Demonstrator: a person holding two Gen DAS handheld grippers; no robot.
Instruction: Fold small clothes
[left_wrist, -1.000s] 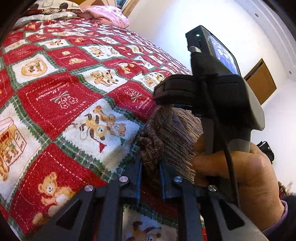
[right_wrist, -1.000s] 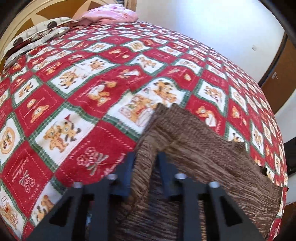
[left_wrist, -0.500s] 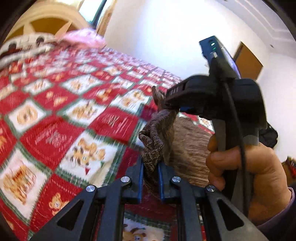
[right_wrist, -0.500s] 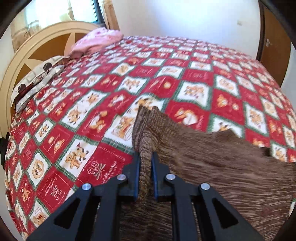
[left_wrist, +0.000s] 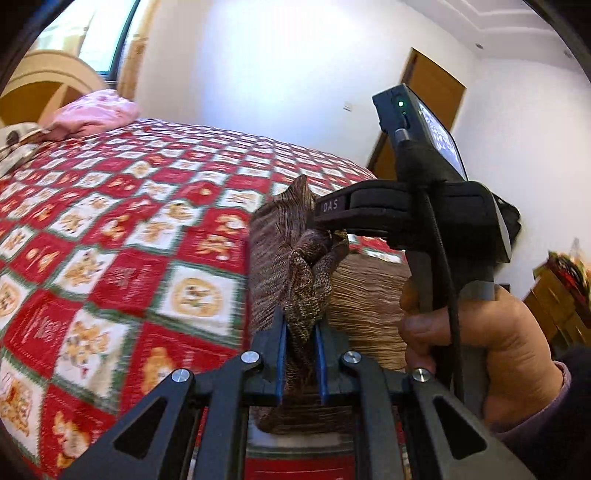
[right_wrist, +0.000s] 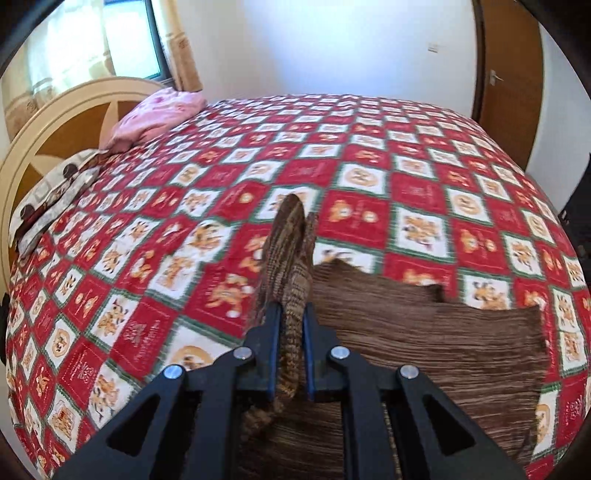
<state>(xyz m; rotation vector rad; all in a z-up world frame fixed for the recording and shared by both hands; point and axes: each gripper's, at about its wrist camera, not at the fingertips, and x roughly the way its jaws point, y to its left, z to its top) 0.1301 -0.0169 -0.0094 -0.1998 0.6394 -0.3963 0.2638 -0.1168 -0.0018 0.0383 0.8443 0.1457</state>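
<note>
A brown knitted garment (right_wrist: 424, 343) lies on the red bear-patterned bedspread (right_wrist: 155, 258). My right gripper (right_wrist: 291, 328) is shut on a bunched edge of it, which stands up past the fingertips. My left gripper (left_wrist: 300, 332) is shut on another bunched part of the same brown garment (left_wrist: 291, 254), lifted off the bed. In the left wrist view the right gripper's black body (left_wrist: 424, 214) and the hand holding it sit close on the right, its front end touching the lifted fabric.
A pink pillow (right_wrist: 155, 114) and a patterned pillow (right_wrist: 55, 184) lie by the cream headboard (right_wrist: 40, 129) at the far left. A wooden door (right_wrist: 509, 74) is at the right. White walls stand beyond the bed.
Both grippers have risen and tilted up, lifting the garment's gripped edges higher off the bed. More of the room and walls shows now.
</note>
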